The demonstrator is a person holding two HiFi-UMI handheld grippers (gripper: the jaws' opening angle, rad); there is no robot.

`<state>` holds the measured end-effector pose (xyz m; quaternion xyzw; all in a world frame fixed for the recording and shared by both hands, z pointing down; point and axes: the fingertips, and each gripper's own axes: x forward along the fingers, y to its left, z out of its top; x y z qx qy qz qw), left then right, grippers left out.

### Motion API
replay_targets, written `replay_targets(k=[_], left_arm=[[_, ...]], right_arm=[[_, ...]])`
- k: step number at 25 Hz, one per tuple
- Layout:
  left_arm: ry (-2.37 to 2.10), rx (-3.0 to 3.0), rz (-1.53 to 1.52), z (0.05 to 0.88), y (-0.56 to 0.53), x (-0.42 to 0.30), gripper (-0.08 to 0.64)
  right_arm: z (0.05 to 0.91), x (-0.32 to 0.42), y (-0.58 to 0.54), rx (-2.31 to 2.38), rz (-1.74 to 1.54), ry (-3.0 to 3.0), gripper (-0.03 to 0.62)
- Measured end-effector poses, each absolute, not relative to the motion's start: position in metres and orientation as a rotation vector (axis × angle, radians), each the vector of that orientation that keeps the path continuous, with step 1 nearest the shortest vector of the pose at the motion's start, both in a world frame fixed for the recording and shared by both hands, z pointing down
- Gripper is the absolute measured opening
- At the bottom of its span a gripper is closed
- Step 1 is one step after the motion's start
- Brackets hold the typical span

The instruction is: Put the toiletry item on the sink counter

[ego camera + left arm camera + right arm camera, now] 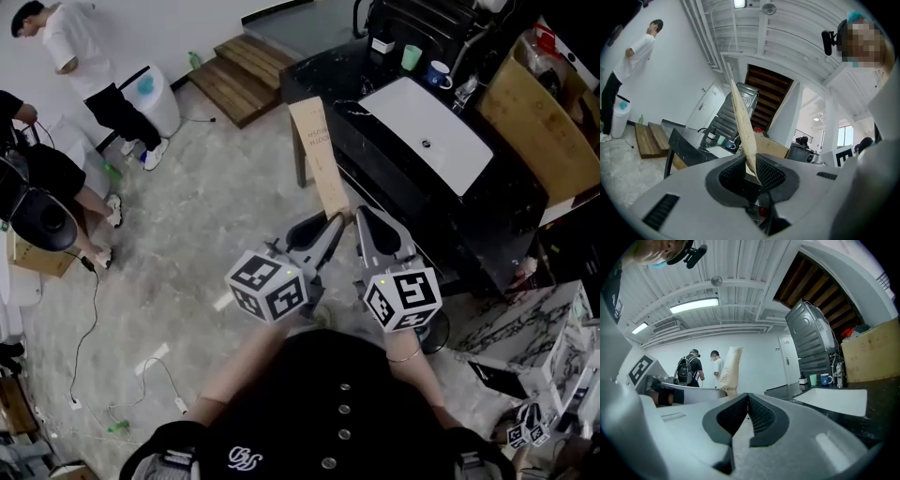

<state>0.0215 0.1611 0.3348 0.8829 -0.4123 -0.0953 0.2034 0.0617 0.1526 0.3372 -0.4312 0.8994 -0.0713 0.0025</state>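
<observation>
The toiletry item is a flat tan paper pouch (317, 164) with print on it. It stands upright in my left gripper (330, 225), which is shut on its lower end, in the air above the floor just left of the sink counter. In the left gripper view the pouch (742, 123) rises from between the ribbed pads (768, 172). My right gripper (367, 216) hangs beside the left one, shut with nothing in it; its own view shows the jaws (748, 398) touching and the pouch (730, 371) off to the left. The black sink counter (511, 202) holds a white basin (427, 131).
A green cup (412, 57), a blue mug (439, 73) and a faucet (466, 90) stand behind the basin. A large cardboard box (542, 117) leans at the right. Wooden steps (242, 73), a white bin (155, 98), floor cables (89, 319) and people (80, 56) lie to the left.
</observation>
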Motion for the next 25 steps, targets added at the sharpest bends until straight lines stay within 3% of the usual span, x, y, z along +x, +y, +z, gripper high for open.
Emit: replay_targets(k=[11, 25], left_arm=[[-1.134, 2.424, -0.228, 0.352, 0.091, 0.021, 0.066], [-1.076, 2.465, -0.196, 0.341, -0.069, -0.019, 0.066]], right_arm=[[0.35, 0.061, 0.087, -1.357, -0.268, 2.839, 0.003], [0.351, 0.032, -0.073, -1.458, -0.275, 2.808, 0.003]])
